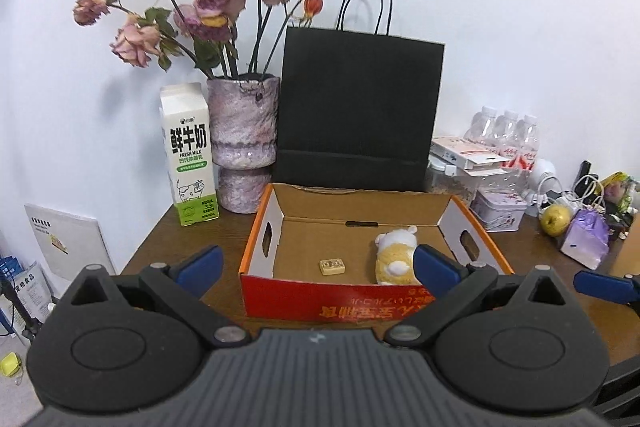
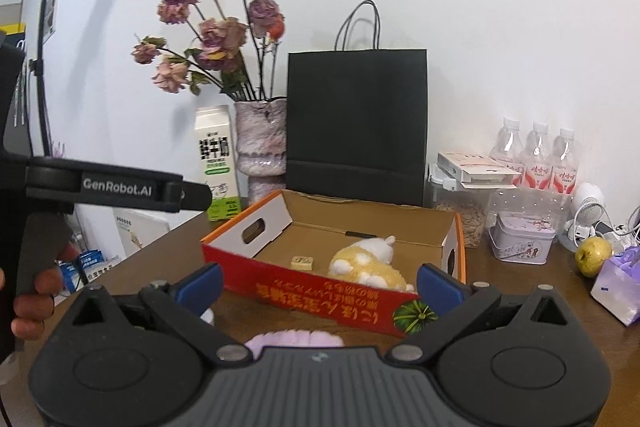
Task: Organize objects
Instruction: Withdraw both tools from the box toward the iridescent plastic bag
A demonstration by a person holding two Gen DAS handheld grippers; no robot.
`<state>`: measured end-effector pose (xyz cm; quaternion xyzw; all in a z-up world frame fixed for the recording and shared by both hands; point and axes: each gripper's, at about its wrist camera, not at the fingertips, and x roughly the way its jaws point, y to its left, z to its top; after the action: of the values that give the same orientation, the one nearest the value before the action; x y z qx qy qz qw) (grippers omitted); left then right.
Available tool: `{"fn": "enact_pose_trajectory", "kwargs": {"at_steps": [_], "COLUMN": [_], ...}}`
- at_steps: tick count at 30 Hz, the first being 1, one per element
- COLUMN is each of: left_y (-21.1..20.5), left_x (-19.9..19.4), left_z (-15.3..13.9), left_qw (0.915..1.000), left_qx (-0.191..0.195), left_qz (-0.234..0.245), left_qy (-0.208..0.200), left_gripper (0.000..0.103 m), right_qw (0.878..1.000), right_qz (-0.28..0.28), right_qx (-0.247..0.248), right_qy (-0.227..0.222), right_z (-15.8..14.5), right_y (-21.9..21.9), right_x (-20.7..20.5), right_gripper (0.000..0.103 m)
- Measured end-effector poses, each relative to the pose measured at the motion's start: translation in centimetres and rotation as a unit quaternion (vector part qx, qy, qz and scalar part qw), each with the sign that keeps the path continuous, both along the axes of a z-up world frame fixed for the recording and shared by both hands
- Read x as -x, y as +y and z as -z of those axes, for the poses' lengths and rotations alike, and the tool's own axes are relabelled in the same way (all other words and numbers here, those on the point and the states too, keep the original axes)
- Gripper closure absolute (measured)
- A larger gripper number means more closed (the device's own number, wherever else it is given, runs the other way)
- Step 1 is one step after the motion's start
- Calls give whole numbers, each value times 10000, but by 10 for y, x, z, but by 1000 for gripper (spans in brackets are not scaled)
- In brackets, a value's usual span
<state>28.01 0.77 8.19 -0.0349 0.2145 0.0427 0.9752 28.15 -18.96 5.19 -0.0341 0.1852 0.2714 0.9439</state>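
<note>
An open red and orange cardboard box [image 1: 260,227] [image 2: 240,227] sits on the brown table. Inside lie a yellow and white plush toy [image 1: 394,261] [image 2: 368,263] at the right and a small cream tile [image 1: 332,265] [image 2: 302,262] near the middle. My left gripper [image 1: 320,269] is open and empty, just in front of the box's near wall. My right gripper [image 2: 318,287] is open, also before the box. A fluffy purple and white thing [image 2: 296,339] lies on the table just below it, mostly hidden by the gripper body. The left gripper [image 2: 120,189] shows at the left of the right wrist view.
Behind the box stand a milk carton [image 1: 190,155], a vase of dried roses [image 1: 244,135] and a black paper bag [image 1: 356,111]. At the right are water bottles [image 2: 538,159], a small tin [image 2: 520,239], a yellow-green apple [image 2: 592,257], a purple packet [image 2: 620,287] and cables.
</note>
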Motion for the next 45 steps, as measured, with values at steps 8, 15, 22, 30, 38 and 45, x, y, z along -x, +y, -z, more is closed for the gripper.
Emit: {"fn": "enact_pose_trajectory", "kwargs": {"at_steps": [8, 15, 22, 30, 38, 45], "left_y": [3, 7, 12, 12, 10, 7], "left_x": [53, 99, 140, 178, 211, 230], "left_z": [-6, -3, 8, 25, 47, 66], "left_qw": [10000, 9999, 9997, 9996, 9995, 9994], "left_qx": [-25, -50, -91, -111, 4, -19], "left_qz": [-16, -71, -191, -251, -291, -277], "left_qy": [-95, -119, -90, -7, 109, 204], "left_gripper": [0, 0, 0, 0, 0, 0], "right_qw": [9999, 9998, 9997, 9998, 9999, 9998], "right_qz": [-77, -145, -185, -171, -94, -35], "right_qx": [74, 127, 132, 80, 82, 83], "right_qy": [-81, -94, -57, 12, 108, 199], "right_z": [-6, -2, 6, 19, 34, 48], "right_y": [0, -1, -5, -17, -32, -42], "right_x": [49, 93, 126, 156, 180, 195], "right_gripper": [0, 0, 0, 0, 0, 0]}}
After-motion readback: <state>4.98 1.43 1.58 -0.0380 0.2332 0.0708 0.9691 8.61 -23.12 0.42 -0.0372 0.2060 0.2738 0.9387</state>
